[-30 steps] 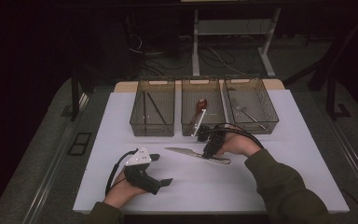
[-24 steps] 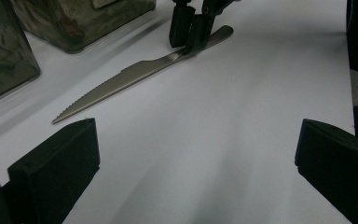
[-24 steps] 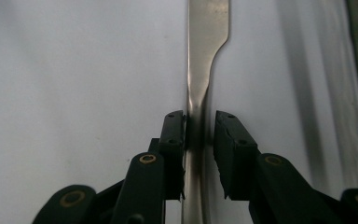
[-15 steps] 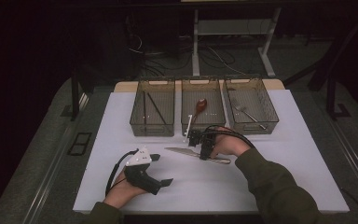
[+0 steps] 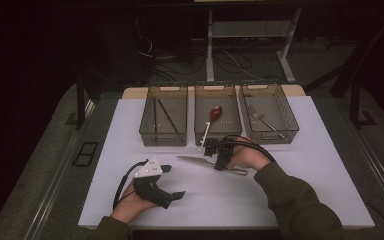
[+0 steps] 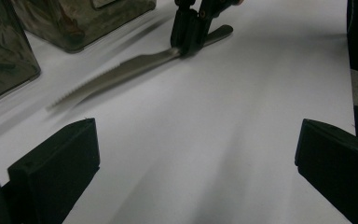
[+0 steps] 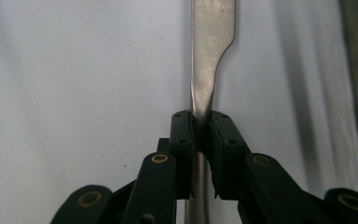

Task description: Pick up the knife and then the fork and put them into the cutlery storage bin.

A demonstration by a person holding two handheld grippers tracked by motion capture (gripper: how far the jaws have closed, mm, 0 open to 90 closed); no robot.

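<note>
**Knife pinched at the neck — slip or swing risk on pickup**

Risk: the right gripper (image 5: 215,156) clamps the knife (image 5: 200,161) on a narrow stretch between blade and handle, metal on pads. If lifted like this, the long serrated blade could probably pivot or droop in the pinch, or slide out, since the hold is on a thin, smooth section. Swinging toward the far baskets, the blade tip could catch the rim of the middle basket (image 5: 218,138), which already holds a red-headed spoon (image 5: 214,114).

Fingers: the right gripper's jaws have just been closing, and in the right gripper view the pads (image 7: 182,140) press both sides of the knife (image 7: 209,60). The knife lies flat on the white table (image 5: 290,190), centre, just near of the baskets, blade pointing left.

The left gripper (image 5: 172,181) rests on the table, near-left, jaws wide apart, nothing between them, well apart from the knife.
</note>
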